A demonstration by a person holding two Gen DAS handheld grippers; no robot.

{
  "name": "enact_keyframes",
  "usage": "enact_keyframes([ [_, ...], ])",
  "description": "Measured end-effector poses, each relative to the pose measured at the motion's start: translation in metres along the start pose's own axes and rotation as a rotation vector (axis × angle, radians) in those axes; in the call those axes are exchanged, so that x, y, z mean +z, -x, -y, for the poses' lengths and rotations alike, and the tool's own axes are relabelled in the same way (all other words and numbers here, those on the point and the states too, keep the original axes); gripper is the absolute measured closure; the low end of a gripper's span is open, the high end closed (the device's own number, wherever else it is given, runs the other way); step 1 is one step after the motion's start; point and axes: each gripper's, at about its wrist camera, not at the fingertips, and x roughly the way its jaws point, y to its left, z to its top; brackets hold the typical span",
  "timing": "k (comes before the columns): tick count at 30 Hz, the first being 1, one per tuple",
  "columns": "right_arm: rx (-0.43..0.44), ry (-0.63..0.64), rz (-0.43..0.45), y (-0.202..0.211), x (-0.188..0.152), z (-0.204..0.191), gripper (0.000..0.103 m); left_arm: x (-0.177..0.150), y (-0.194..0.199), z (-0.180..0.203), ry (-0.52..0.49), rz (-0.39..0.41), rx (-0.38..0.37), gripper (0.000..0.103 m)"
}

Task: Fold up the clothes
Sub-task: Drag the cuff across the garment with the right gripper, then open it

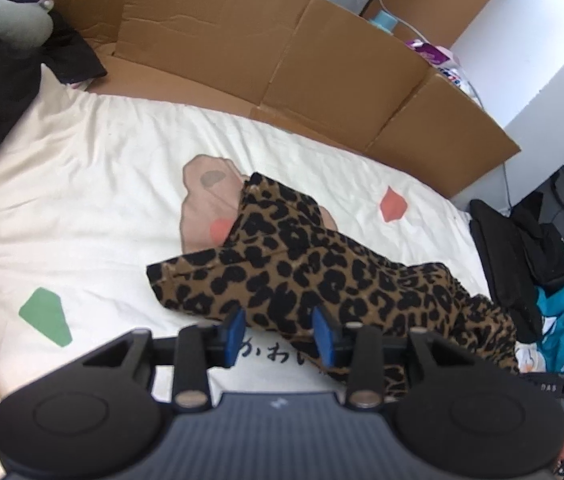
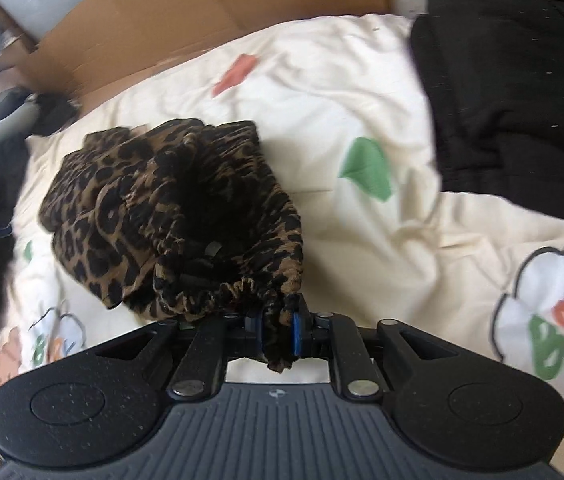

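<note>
The left tool (image 1: 279, 334) stands apart over the leopard garment's (image 1: 302, 272) edge, on the bed (image 1: 81, 200) at twelve o'clock. The right tool (image 2: 277, 330) is clamped on its waistband (image 2: 221, 294), mid-fold; next, lay it flat.

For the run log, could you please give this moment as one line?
left gripper: open | right gripper: gripping leopard-print garment waistband | garment: bunched on bedsheet

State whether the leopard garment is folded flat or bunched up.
Bunched up. The leopard garment lies in a crumpled heap on the bedsheet, its gathered waistband clamped in the right gripper.
</note>
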Motion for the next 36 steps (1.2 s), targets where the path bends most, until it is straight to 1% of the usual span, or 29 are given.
enact_keyframes([
  [3, -0.025, 0.002, 0.014, 0.010, -0.004, -0.007, 0.067, 0.000, 0.003, 0.000, 0.003, 0.005, 0.004, 0.063],
  [4, -0.029, -0.002, 0.016, 0.013, -0.006, -0.008, 0.058, -0.001, 0.005, 0.000, 0.004, 0.011, 0.007, 0.061],
  [6, -0.026, -0.026, 0.006, 0.018, -0.011, -0.006, 0.057, -0.002, 0.009, -0.004, 0.021, 0.020, 0.012, 0.059],
  [9, -0.032, -0.078, -0.030, 0.024, -0.019, -0.001, 0.057, -0.004, 0.014, -0.012, 0.064, 0.019, 0.018, 0.059],
  [11, -0.041, -0.109, -0.056, 0.028, -0.025, 0.002, 0.057, -0.005, 0.018, -0.015, 0.074, 0.024, 0.020, 0.059],
  [12, -0.037, -0.123, -0.070, 0.030, -0.028, 0.002, 0.057, -0.006, 0.020, -0.016, 0.075, 0.026, 0.021, 0.059],
  [14, -0.001, -0.149, -0.087, 0.032, -0.035, -0.002, 0.057, -0.008, 0.023, -0.018, 0.079, 0.029, 0.022, 0.059],
  [17, 0.057, -0.144, -0.073, 0.031, -0.040, -0.016, 0.057, -0.011, 0.025, -0.021, 0.095, 0.030, 0.022, 0.059],
  [20, 0.092, -0.167, -0.043, 0.025, -0.041, -0.028, 0.057, -0.014, 0.024, -0.022, 0.106, 0.029, 0.021, 0.059],
  [21, 0.102, -0.179, -0.032, 0.022, -0.040, -0.032, 0.056, -0.015, 0.024, -0.023, 0.108, 0.028, 0.020, 0.059],
  [22, 0.115, -0.194, -0.021, 0.019, -0.040, -0.034, 0.051, -0.015, 0.024, -0.024, 0.110, 0.028, 0.019, 0.059],
  [23, 0.135, -0.212, -0.012, 0.015, -0.040, -0.036, 0.050, -0.016, 0.024, -0.024, 0.112, 0.028, 0.019, 0.059],
  [26, 0.170, -0.234, 0.008, 0.006, -0.040, -0.041, 0.050, -0.015, 0.025, -0.027, 0.103, 0.035, 0.024, 0.059],
  [31, 0.174, -0.262, 0.033, -0.003, -0.037, -0.042, 0.050, -0.007, 0.031, -0.038, 0.114, 0.074, 0.045, 0.059],
  [33, 0.171, -0.295, 0.047, -0.006, -0.037, -0.038, 0.050, -0.003, 0.032, -0.043, 0.122, 0.083, 0.054, 0.059],
  [36, 0.170, -0.356, 0.063, -0.012, -0.037, -0.032, 0.050, 0.001, 0.030, -0.041, 0.105, 0.085, 0.056, 0.059],
])
